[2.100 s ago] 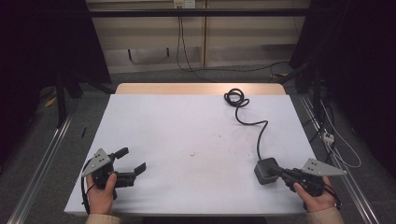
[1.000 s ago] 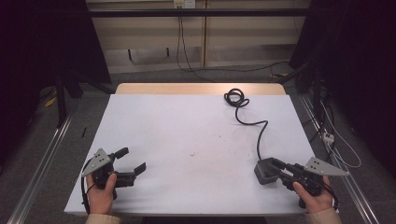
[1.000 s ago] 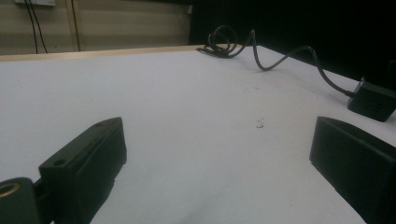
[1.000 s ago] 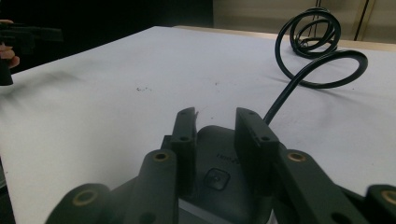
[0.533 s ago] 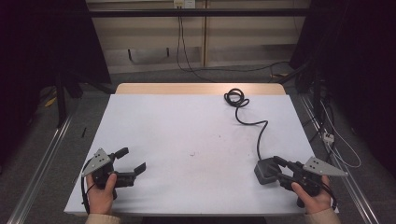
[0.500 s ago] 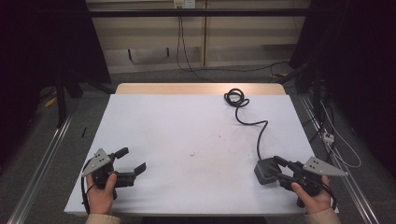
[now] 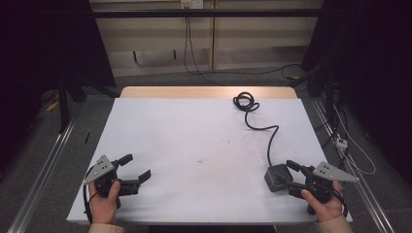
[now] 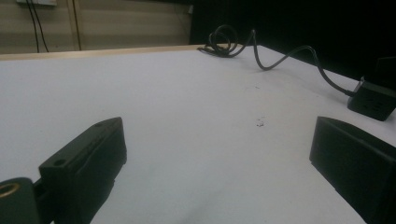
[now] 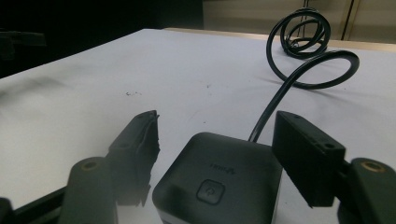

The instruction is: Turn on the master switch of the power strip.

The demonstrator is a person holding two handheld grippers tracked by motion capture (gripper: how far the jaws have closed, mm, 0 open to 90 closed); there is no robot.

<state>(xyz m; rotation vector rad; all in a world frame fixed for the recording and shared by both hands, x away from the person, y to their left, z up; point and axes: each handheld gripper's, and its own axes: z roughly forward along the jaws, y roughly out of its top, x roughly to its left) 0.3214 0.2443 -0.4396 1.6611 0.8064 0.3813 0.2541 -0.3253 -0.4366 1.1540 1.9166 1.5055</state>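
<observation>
The black power cube [image 7: 277,177] sits on the table near the front right corner, its cord [image 7: 261,127] running back to a coil at the far edge. The right gripper [image 7: 293,175] has just been opening; its jaws now flank the cube with no visible pad contact, so placement appears complete and only withdrawal remains. The left gripper [image 7: 137,168] rests released, holding nothing, near the front left corner. The white table [image 7: 194,136] shows faint specks at centre. Dark curtains, grey floor and wall cables surround it.
</observation>
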